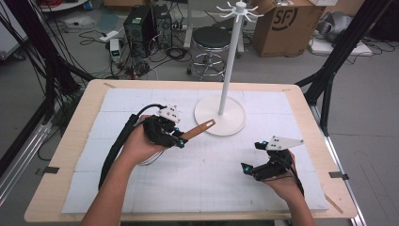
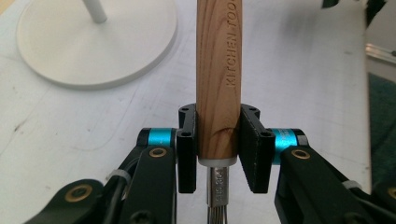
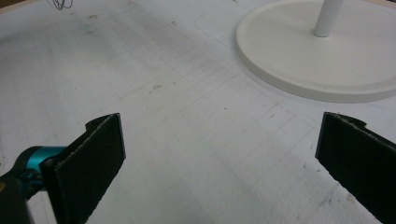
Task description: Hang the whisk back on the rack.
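Wooden-handled whisk pinched in left claw, "KITCHEN" lettering legible up close; right claw spread wide.

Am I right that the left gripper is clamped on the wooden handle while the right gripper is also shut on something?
Not quite: the right gripper is open and empty, as the right gripper view shows. The left gripper is indeed clamped on the wooden handle.

Grained wooden handle with steel ferrule; smooth matt white stand base; scuffed matt mat.
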A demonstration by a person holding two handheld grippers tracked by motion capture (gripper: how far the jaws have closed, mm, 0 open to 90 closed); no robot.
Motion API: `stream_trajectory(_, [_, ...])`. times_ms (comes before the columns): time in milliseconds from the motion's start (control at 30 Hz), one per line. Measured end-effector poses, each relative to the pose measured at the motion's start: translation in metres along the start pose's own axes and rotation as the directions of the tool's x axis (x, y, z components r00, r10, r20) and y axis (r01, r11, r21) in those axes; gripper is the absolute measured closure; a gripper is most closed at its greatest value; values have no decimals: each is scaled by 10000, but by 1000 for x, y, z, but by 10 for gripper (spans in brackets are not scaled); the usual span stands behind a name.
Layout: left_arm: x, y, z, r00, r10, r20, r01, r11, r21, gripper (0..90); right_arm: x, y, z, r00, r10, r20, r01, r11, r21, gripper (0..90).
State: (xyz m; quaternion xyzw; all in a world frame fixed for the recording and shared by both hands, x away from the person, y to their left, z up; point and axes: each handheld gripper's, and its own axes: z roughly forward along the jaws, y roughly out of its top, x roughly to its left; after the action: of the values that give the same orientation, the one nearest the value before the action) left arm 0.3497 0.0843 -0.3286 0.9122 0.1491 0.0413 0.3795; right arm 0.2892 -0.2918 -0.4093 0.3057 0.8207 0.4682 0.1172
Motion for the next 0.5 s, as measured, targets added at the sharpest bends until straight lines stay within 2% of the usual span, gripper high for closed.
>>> stream_trajectory(267, [2, 23, -13, 9989, 51, 465, -17, 9974, -716, 706, -1, 0, 0, 10000, -51, 3, 51, 10000, -23, 4])
stream_trajectory(500, [6, 41, -22, 9988, 224, 431, -192, 9972, -728, 706, -1, 0, 0, 10000, -31, -23, 31, 10000, -22, 4])
